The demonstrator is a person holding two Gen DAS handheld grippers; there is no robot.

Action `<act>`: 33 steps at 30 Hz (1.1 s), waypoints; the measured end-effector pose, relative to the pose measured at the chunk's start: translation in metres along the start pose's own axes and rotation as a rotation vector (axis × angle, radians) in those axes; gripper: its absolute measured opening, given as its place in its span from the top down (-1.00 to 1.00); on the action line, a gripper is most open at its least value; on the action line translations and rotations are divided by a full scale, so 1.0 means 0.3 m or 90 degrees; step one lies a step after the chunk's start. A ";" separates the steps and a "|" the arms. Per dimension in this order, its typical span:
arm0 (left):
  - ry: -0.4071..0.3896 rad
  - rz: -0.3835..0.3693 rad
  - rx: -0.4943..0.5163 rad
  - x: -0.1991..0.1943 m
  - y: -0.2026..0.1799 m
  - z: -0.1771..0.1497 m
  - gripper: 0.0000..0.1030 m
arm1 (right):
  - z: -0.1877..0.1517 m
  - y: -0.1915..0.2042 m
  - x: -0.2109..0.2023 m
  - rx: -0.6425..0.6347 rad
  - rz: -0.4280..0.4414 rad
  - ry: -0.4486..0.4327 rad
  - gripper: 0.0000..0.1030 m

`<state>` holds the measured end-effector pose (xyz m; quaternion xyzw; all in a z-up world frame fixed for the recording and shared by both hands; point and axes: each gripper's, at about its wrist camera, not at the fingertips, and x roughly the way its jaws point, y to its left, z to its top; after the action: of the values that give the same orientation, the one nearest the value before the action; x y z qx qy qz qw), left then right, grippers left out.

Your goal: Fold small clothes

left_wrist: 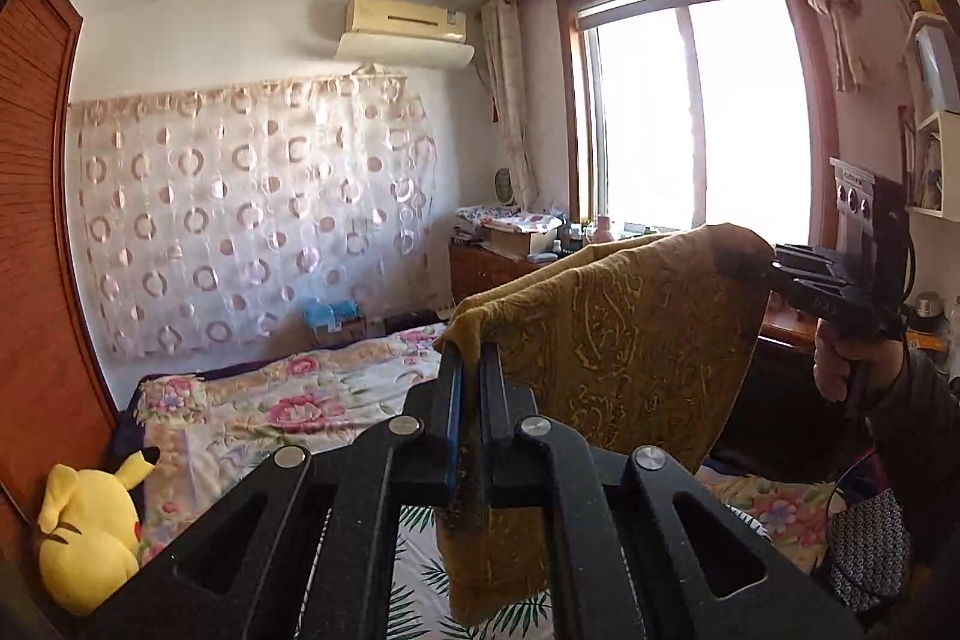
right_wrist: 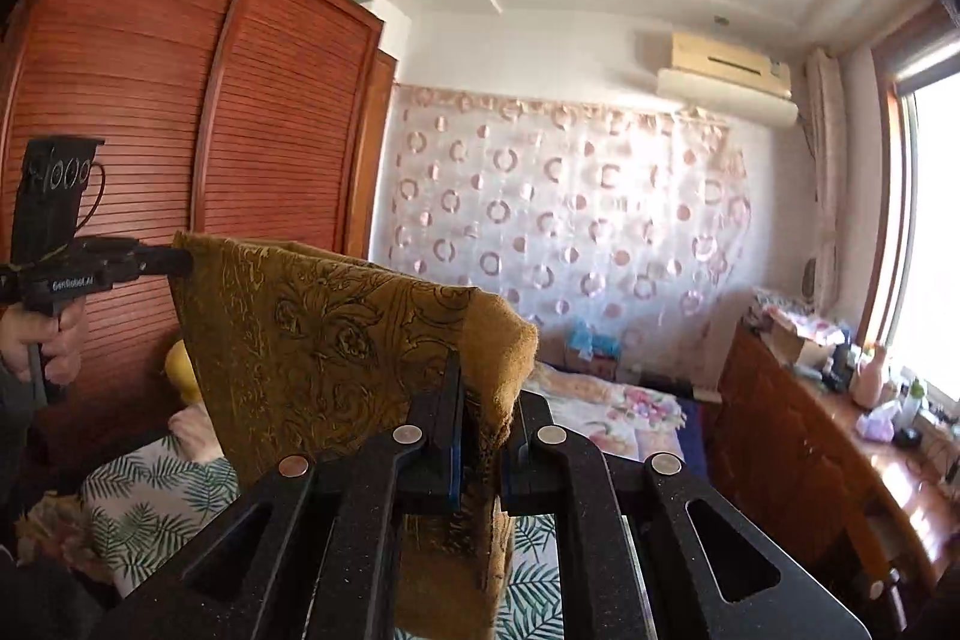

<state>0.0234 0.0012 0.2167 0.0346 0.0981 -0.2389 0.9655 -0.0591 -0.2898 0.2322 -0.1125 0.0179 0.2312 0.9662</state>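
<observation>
Mustard cloth (left_wrist: 630, 340) taut between raised tongs

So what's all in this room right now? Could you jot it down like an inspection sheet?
Surface: bed with floral quilt; a palm-leaf sheet shows below the grippers.
Job's things: mustard patterned cloth, lifted off the bed and hanging between both grippers.
Clutter: yellow plush toy on the bed; boxes and bottles on the wooden dresser.
Grippers: left gripper shut on one top corner of the cloth; right gripper shut on the other.
Cables: thin dark cable on the right gripper.
Surroundings: slatted wardrobe, circle-print curtain, air conditioner, bright window.
</observation>
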 end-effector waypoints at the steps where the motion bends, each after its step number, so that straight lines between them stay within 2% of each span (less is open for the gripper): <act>1: -0.013 0.001 0.004 -0.033 -0.003 0.014 0.89 | 0.006 -0.010 -0.022 0.003 0.010 -0.007 0.85; 5: -0.016 0.016 0.008 -0.058 0.035 0.030 0.89 | 0.026 -0.037 -0.028 -0.016 0.022 -0.015 0.85; 7: -0.005 0.030 0.004 -0.020 0.071 0.008 0.89 | 0.015 -0.062 0.029 -0.015 0.028 -0.005 0.85; 10: 0.034 0.049 -0.020 0.101 0.151 -0.082 0.89 | -0.038 -0.073 0.142 -0.012 0.038 0.038 0.85; 14: 0.100 0.111 -0.030 0.319 0.274 -0.244 0.81 | -0.151 -0.083 0.418 0.013 0.025 0.130 0.83; 15: 0.126 0.137 -0.037 0.382 0.311 -0.289 0.74 | -0.200 -0.096 0.514 0.032 0.013 0.174 0.72; 16: 0.175 0.161 -0.053 0.459 0.369 -0.359 0.71 | -0.251 -0.107 0.595 0.044 -0.005 0.219 0.54; 17: 0.215 0.163 -0.075 0.512 0.411 -0.420 0.69 | -0.310 -0.121 0.671 0.049 -0.036 0.258 0.48; 19: 0.259 0.147 -0.110 0.565 0.461 -0.530 0.69 | -0.403 -0.149 0.750 0.064 -0.043 0.298 0.45; 23: 0.293 0.139 -0.123 0.565 0.478 -0.667 0.16 | -0.522 -0.170 0.755 0.074 -0.027 0.332 0.45; 26: 0.308 0.135 -0.124 0.525 0.447 -0.723 -0.07 | -0.549 -0.156 0.718 0.068 -0.001 0.343 0.45; 33: 0.315 0.120 -0.106 0.396 0.305 -0.794 -0.13 | -0.597 -0.048 0.579 0.089 0.065 0.341 0.34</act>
<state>0.1281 0.0549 -0.0391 0.0211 0.3468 -0.1232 0.9296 0.1056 -0.2658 0.0455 -0.1013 0.2946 0.2400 0.9194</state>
